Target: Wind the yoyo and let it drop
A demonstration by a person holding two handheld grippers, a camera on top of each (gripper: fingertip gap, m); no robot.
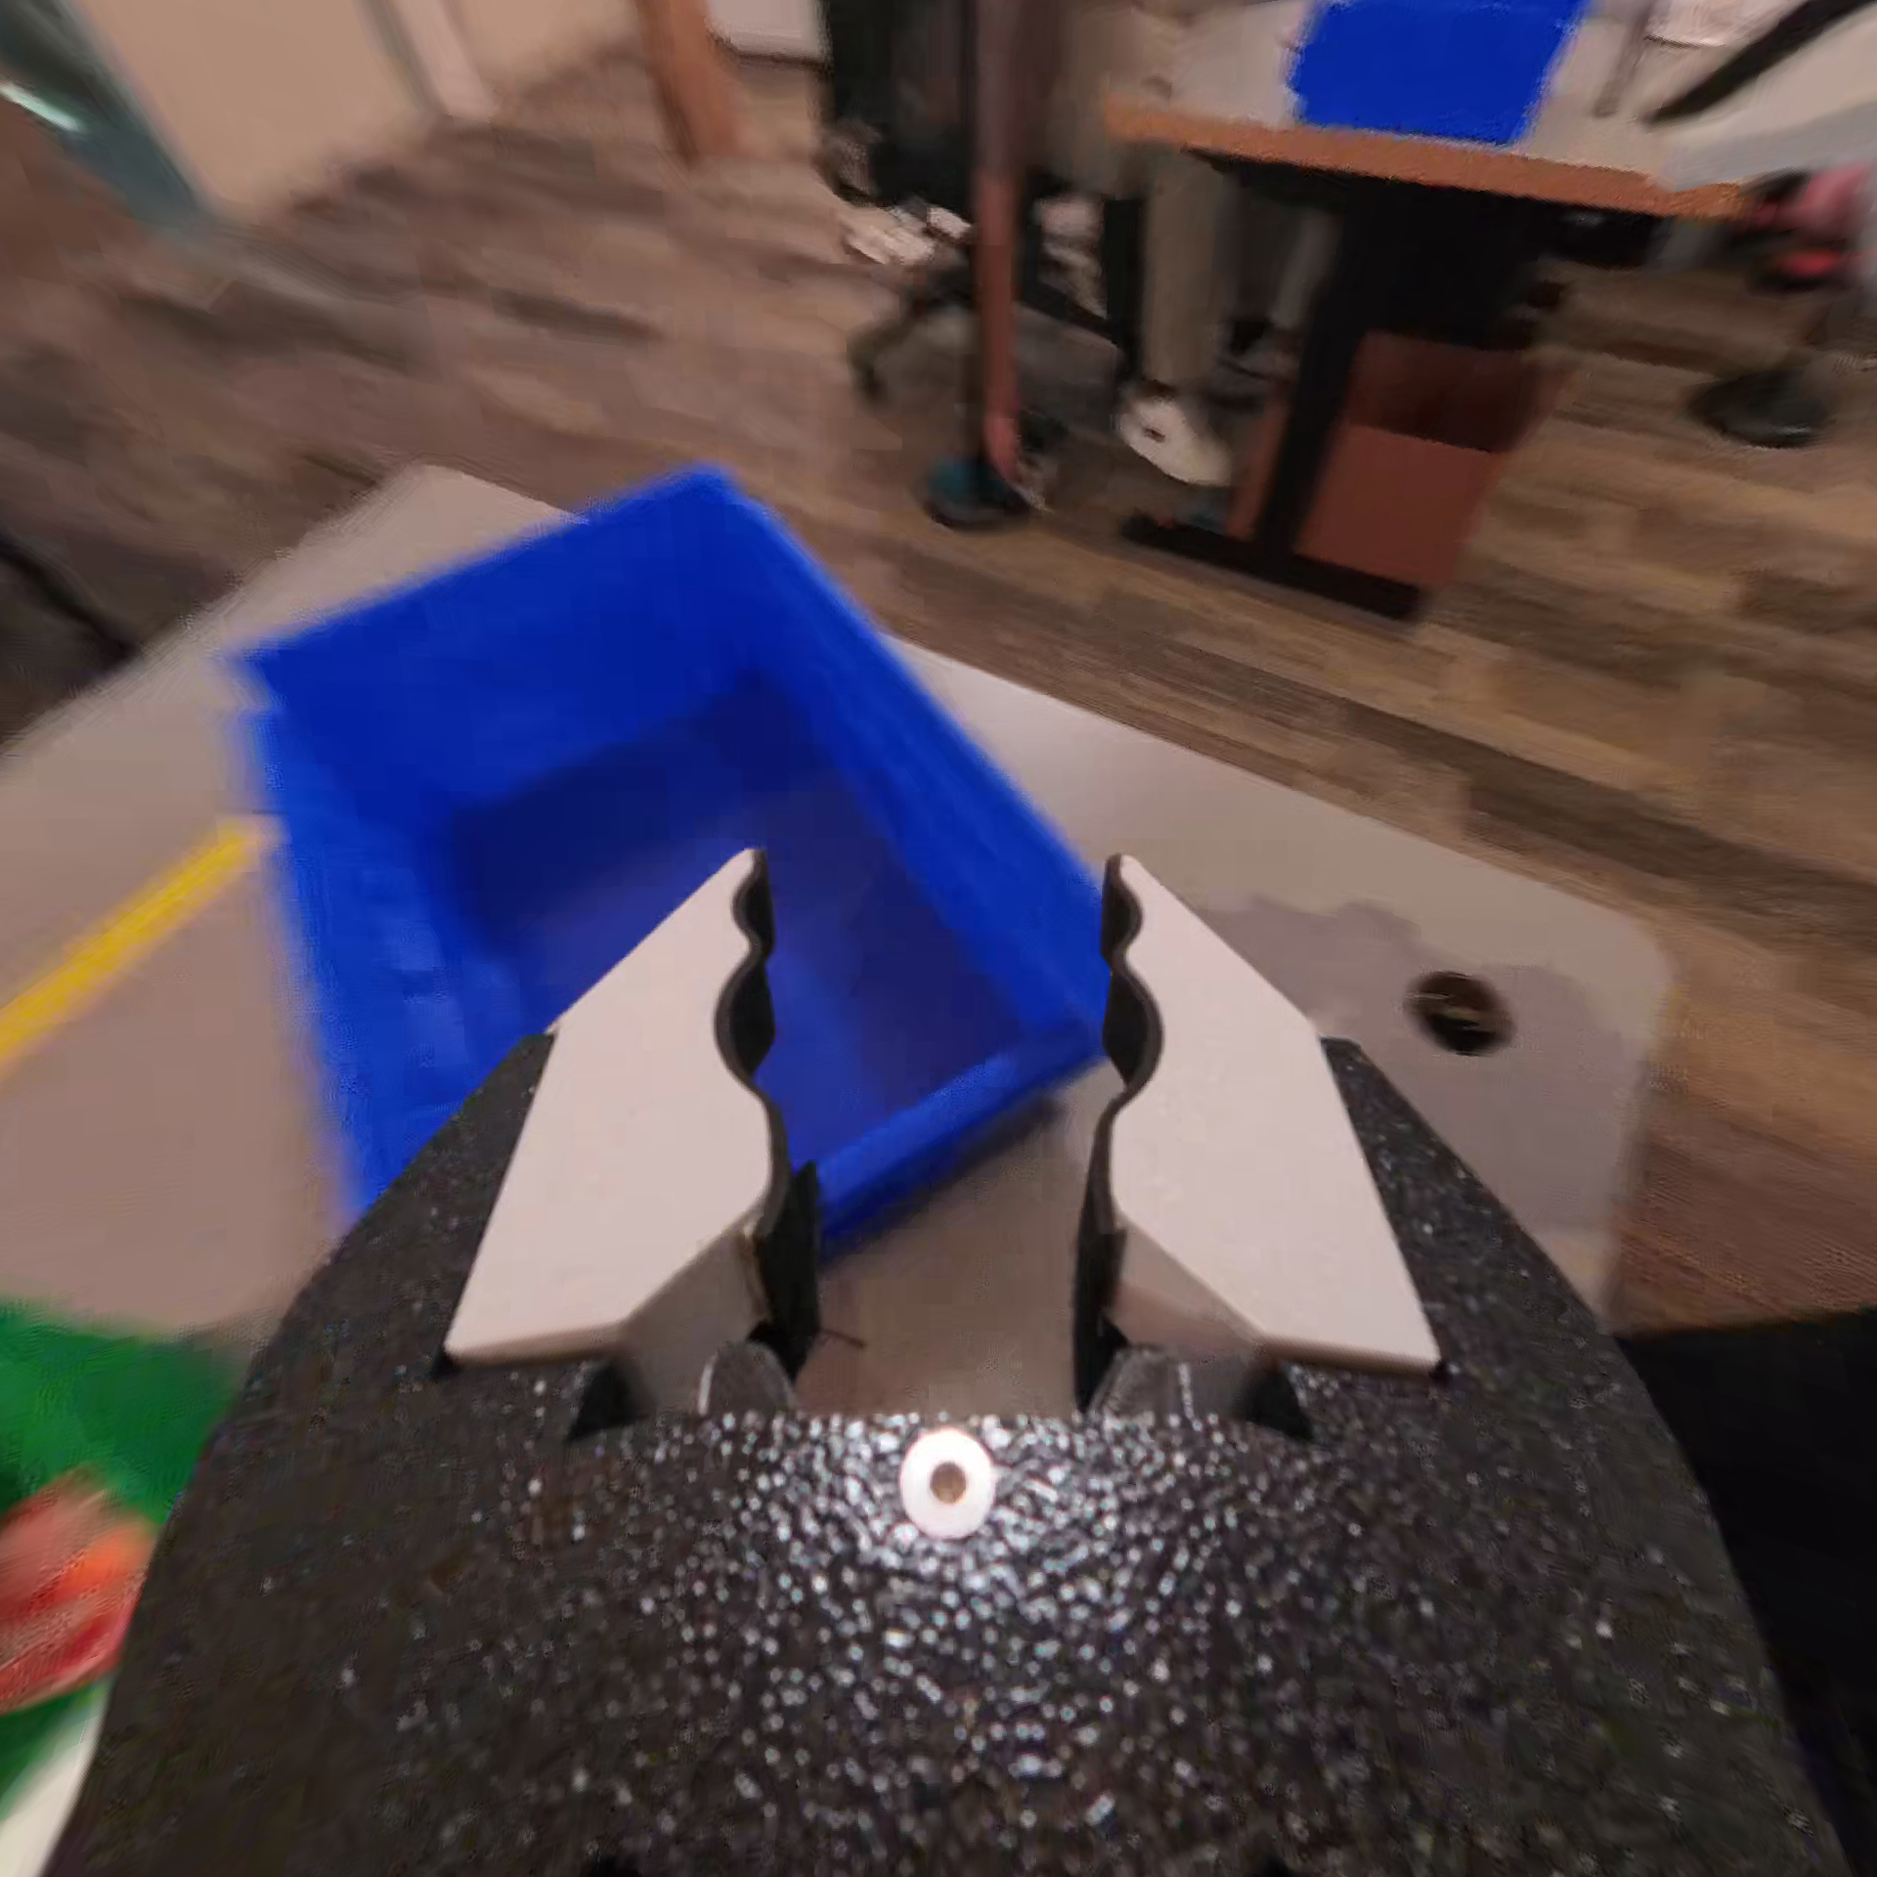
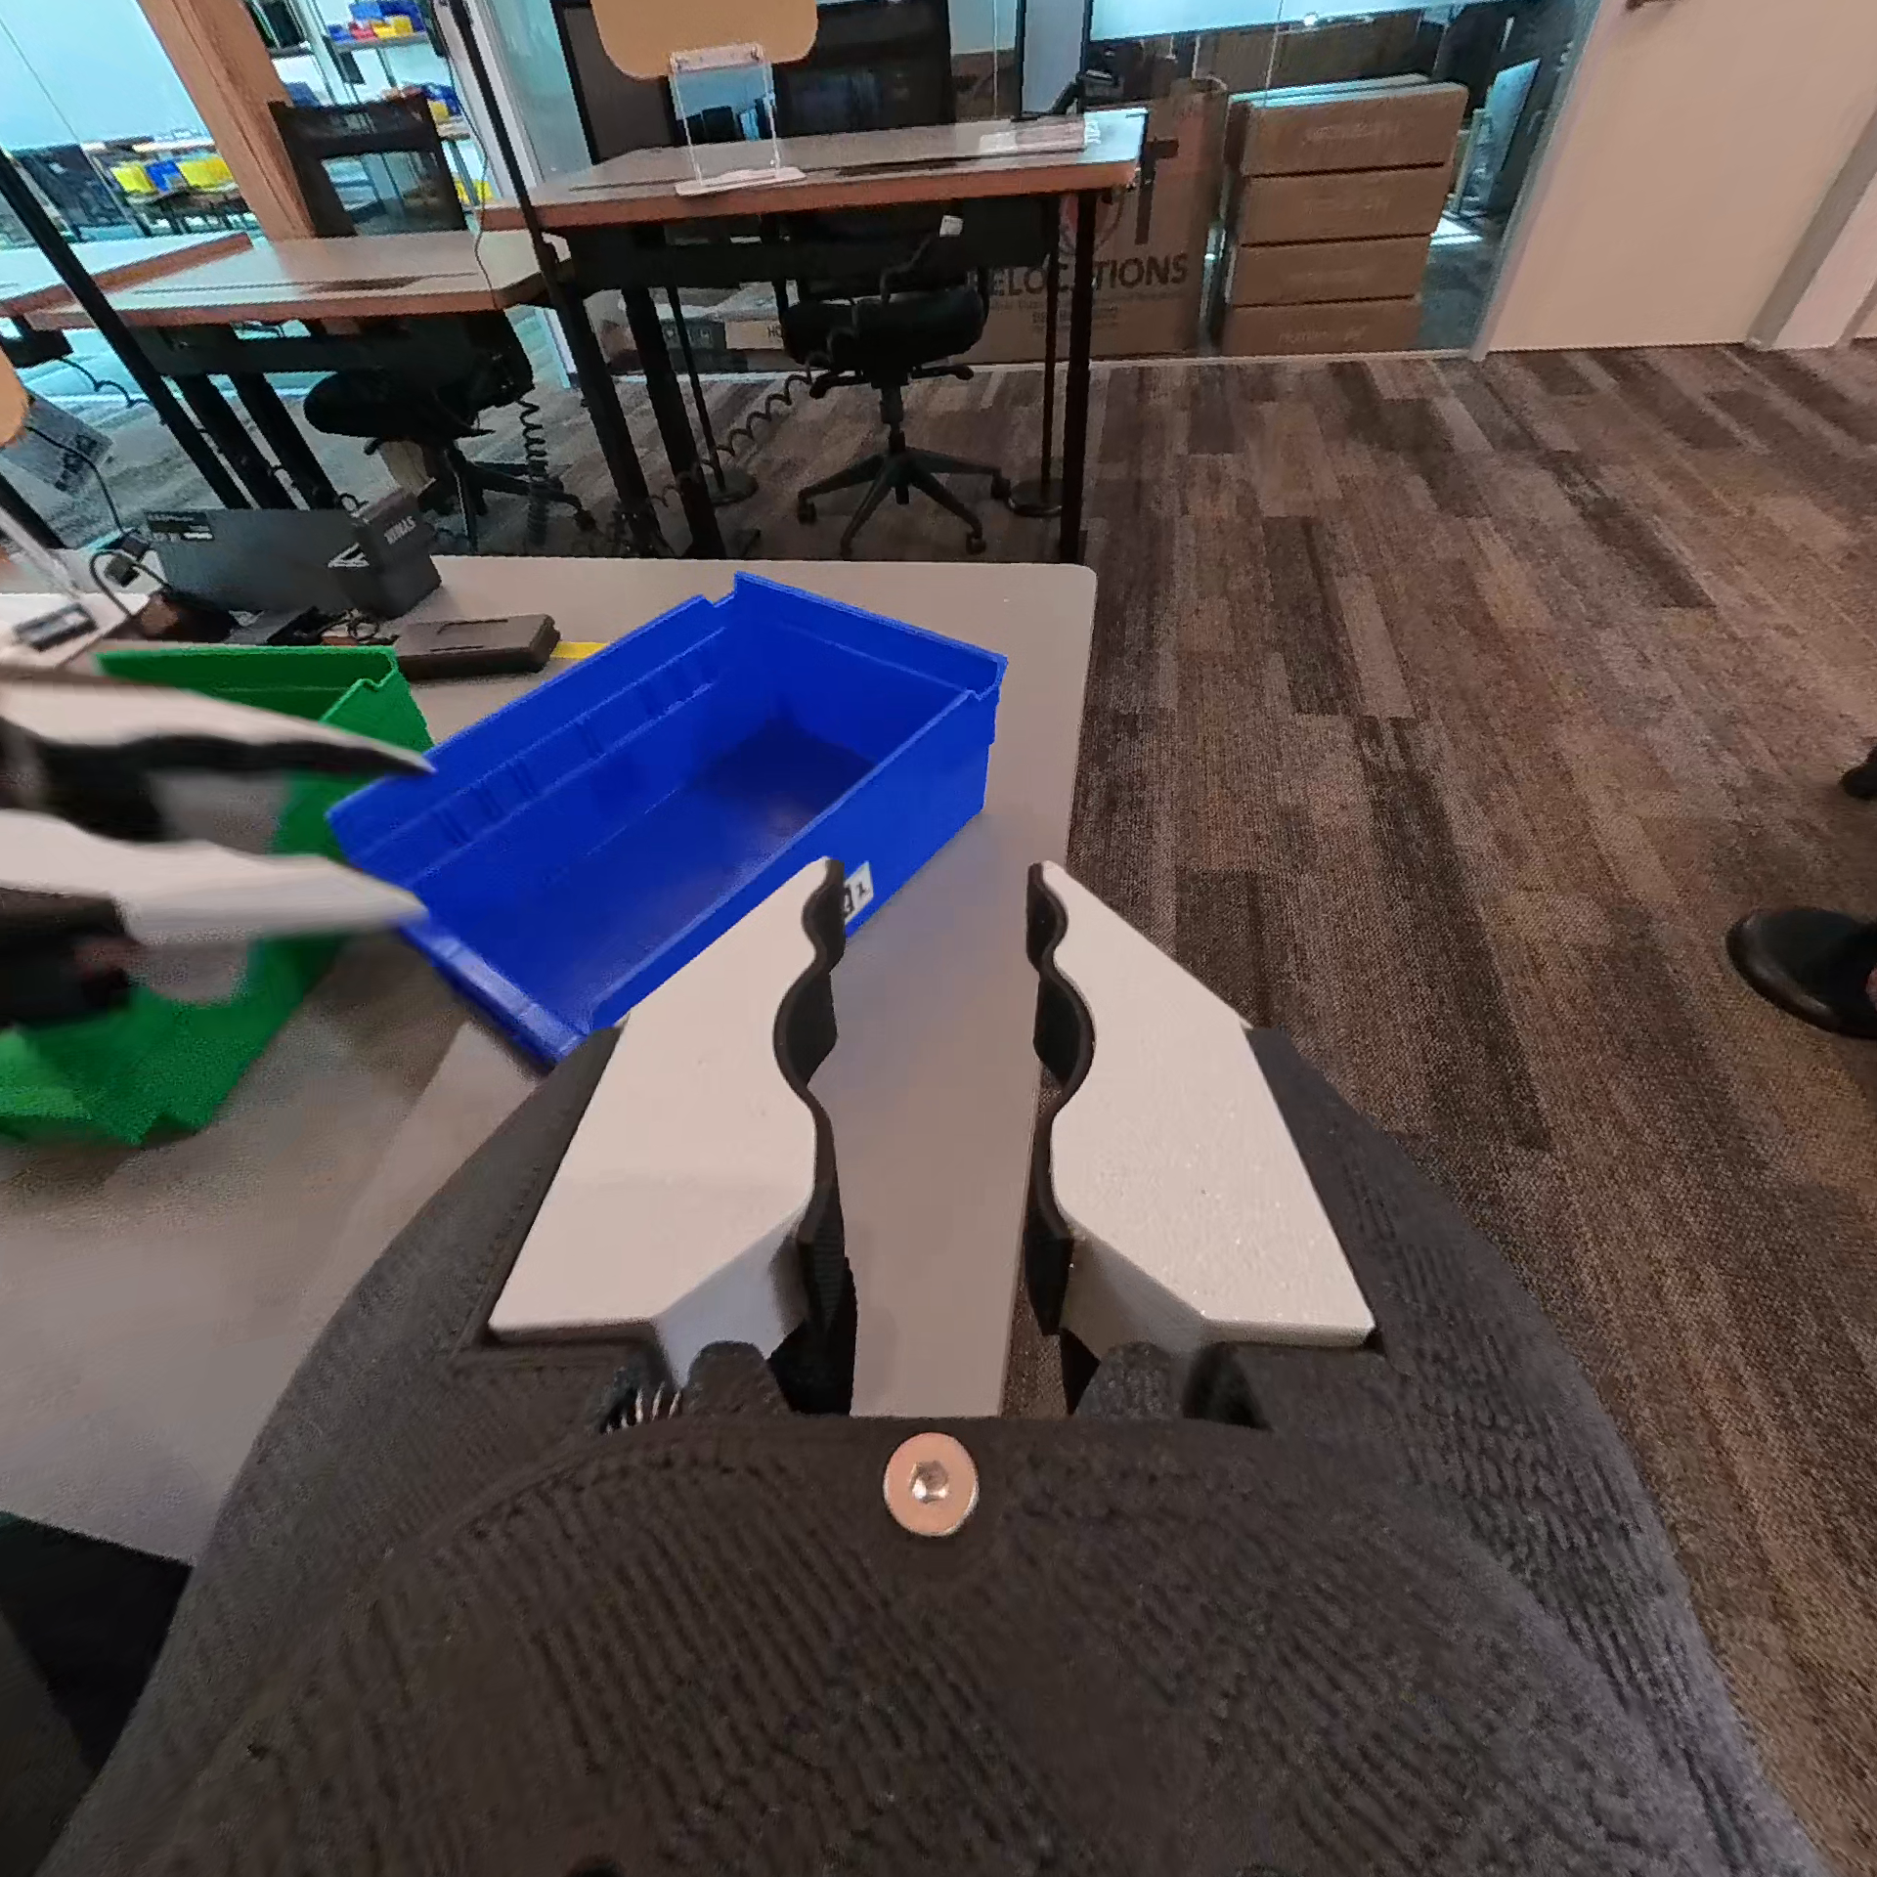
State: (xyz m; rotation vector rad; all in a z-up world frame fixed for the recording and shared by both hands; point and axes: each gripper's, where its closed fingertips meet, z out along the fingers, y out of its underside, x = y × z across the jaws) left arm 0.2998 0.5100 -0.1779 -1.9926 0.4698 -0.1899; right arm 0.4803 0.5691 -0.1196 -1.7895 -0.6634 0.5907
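No yoyo shows clearly in either view. My left gripper (image 1: 934,874) is open and empty, held over the near end of an empty blue bin (image 1: 650,813) on a grey table (image 1: 1320,955); this view is blurred. My right gripper (image 2: 934,884) is open and empty above the table's right part (image 2: 945,1036), just right of the blue bin (image 2: 691,782). The left gripper (image 2: 406,833) also shows at the left edge of the right wrist view, open, in front of a green bin (image 2: 254,691). A blurred red and orange thing (image 1: 61,1595) lies in the green bin (image 1: 91,1392).
The table edge (image 2: 1082,731) drops to carpet on the right. A hole (image 1: 1458,1011) is in the tabletop. Black cases (image 2: 477,640) and a laptop (image 2: 295,559) lie at the table's back. Desks, office chairs (image 2: 894,345), a person's legs (image 1: 1188,335) and shoes (image 2: 1808,965) are around.
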